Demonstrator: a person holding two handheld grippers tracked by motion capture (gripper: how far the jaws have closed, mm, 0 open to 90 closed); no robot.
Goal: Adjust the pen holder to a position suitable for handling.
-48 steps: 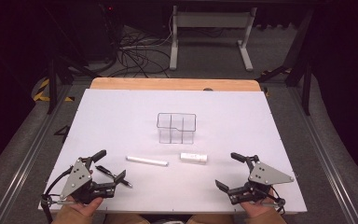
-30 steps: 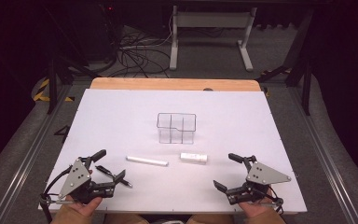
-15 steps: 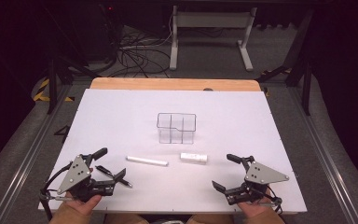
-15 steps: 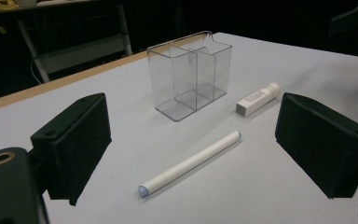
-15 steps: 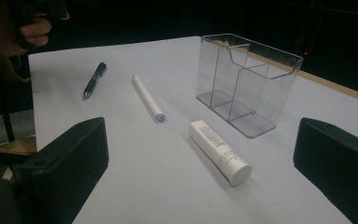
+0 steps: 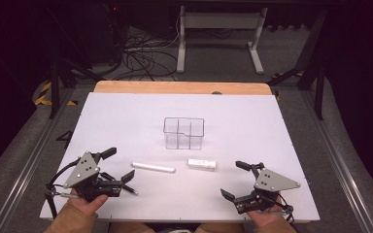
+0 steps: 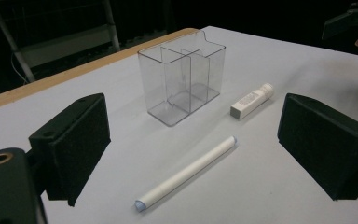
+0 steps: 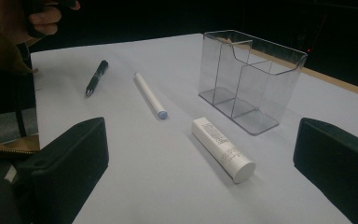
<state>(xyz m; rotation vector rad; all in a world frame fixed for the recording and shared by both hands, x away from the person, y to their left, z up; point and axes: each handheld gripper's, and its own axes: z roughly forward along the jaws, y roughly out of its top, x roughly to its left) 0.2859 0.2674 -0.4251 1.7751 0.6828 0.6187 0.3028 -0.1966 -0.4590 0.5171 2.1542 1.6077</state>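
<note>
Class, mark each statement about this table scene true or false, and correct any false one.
1. The clear organizer is empty. True.
2. The white stick stands inside the organizer. False: it lies flat on the table, in front of the organizer.
3. The left gripper is open. True.
4. The right gripper grips the white tube. False: it is open, and the tube lies untouched.
5. A dark pen lies on the table. True.

My white surface carries 4 things: a clear divided organizer upright mid-table, a long white stick and short white tube lying nearer me, and a dark pen at my left.
</note>
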